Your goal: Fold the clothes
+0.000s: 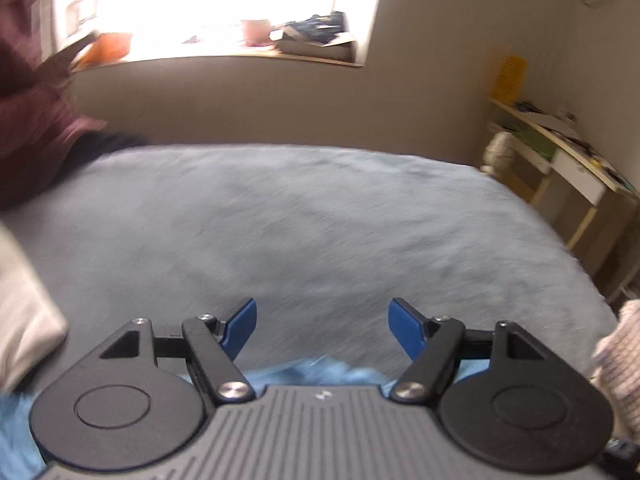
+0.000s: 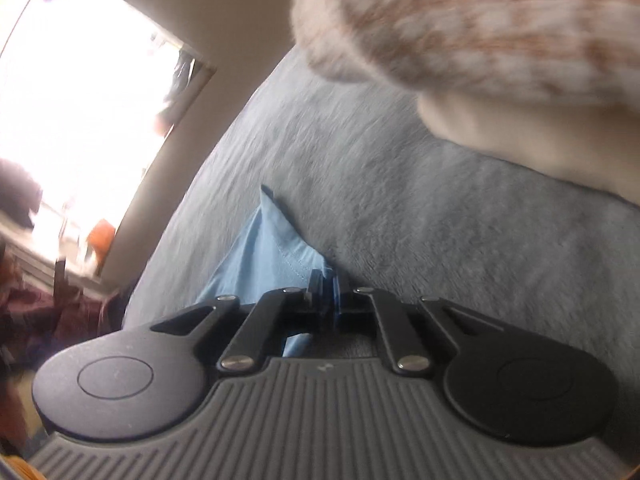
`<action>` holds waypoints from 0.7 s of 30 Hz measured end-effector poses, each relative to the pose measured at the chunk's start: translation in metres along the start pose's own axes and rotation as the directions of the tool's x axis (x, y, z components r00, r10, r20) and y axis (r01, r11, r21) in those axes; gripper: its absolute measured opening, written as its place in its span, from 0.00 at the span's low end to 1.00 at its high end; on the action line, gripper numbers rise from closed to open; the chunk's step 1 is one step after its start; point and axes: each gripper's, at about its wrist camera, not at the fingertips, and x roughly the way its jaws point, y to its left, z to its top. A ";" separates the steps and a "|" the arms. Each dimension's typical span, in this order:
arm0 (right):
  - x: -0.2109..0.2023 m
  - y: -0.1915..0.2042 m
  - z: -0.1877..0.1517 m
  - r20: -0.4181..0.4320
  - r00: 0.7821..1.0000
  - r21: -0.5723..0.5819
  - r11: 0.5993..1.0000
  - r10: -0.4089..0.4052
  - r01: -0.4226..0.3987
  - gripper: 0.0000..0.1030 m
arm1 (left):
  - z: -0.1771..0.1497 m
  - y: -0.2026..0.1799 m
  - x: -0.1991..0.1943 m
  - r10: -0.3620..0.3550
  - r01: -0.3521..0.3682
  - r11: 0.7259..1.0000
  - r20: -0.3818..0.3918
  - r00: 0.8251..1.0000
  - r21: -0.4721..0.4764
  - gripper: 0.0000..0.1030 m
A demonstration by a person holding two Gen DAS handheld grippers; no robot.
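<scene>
Pinching the light-blue garment (image 2: 276, 248) in my right gripper (image 2: 326, 292), my left gripper (image 1: 322, 326) spread empty over the bed (image 1: 280, 220); folding looks unfinished.

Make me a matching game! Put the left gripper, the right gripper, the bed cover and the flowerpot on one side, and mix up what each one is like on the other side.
Things:
1. left gripper
2. right gripper
3. bed cover
4. flowerpot

What they are like:
A. on the windowsill
B. grey-blue and fuzzy
C. open, nothing between its fingers
D. shut on the blue shirt

Pairs: 1-C, 2-D, 3-B, 4-A
</scene>
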 end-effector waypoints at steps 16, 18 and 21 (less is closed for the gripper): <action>0.004 0.072 -0.011 0.147 0.980 -0.349 0.921 -0.131 0.176 0.18 | -0.065 0.056 0.050 0.045 -0.045 0.999 -0.047 0.998 0.003 0.66; 0.031 0.112 -0.016 0.019 0.999 -0.564 0.824 -0.044 0.047 0.31 | -0.067 0.050 0.055 0.023 -0.022 1.000 -0.075 0.997 0.011 0.66; 0.076 0.160 -0.028 -0.150 0.988 -0.791 0.597 0.026 -0.136 0.31 | -0.071 0.036 0.061 -0.009 0.013 0.999 -0.089 0.996 0.041 0.66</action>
